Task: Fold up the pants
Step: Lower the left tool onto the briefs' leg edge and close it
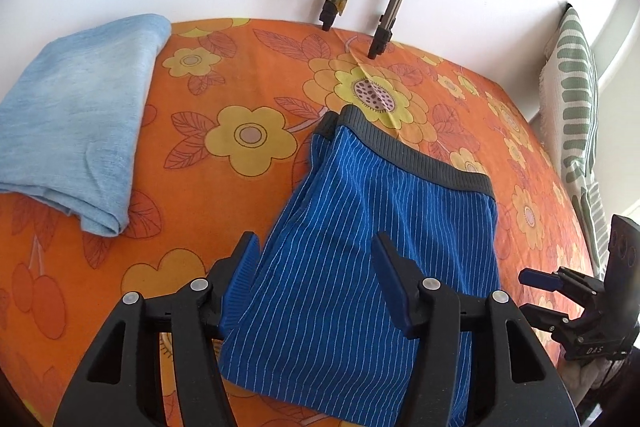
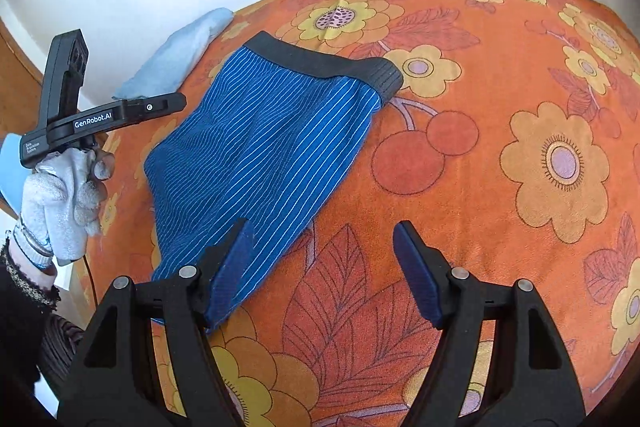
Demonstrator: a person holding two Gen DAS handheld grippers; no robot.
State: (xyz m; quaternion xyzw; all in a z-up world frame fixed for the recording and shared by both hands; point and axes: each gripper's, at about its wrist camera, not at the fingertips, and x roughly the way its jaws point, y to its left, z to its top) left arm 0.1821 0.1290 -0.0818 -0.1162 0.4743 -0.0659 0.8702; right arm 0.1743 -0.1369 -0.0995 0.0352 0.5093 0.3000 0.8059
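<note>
Blue striped pants (image 1: pixel 372 239) lie flat on the bed (image 1: pixel 240 211), roughly mid-bed, dark waistband toward the wall edge, hem toward the near edge. They look already folded lengthwise into one narrow panel w/ layers stacked, so approx. half done by my read. Left: prob. a crosswise fold, hem up to waistband, then smoothing.

Left gripper (image 1: pixel 316 283) hovers over the hem end, fingers apart, nothing pinched; cloth shows between them but pads aren't pressing it. Right gripper (image 2: pixel 322 267) sits at the pants' right hem corner, fingers also spread wide, mostly over bare bedspread, holding nothing.

Folded light-blue cloth (image 1: pixel 76 119) rests near the bed's far-left corner, well apart from the pants.
</note>
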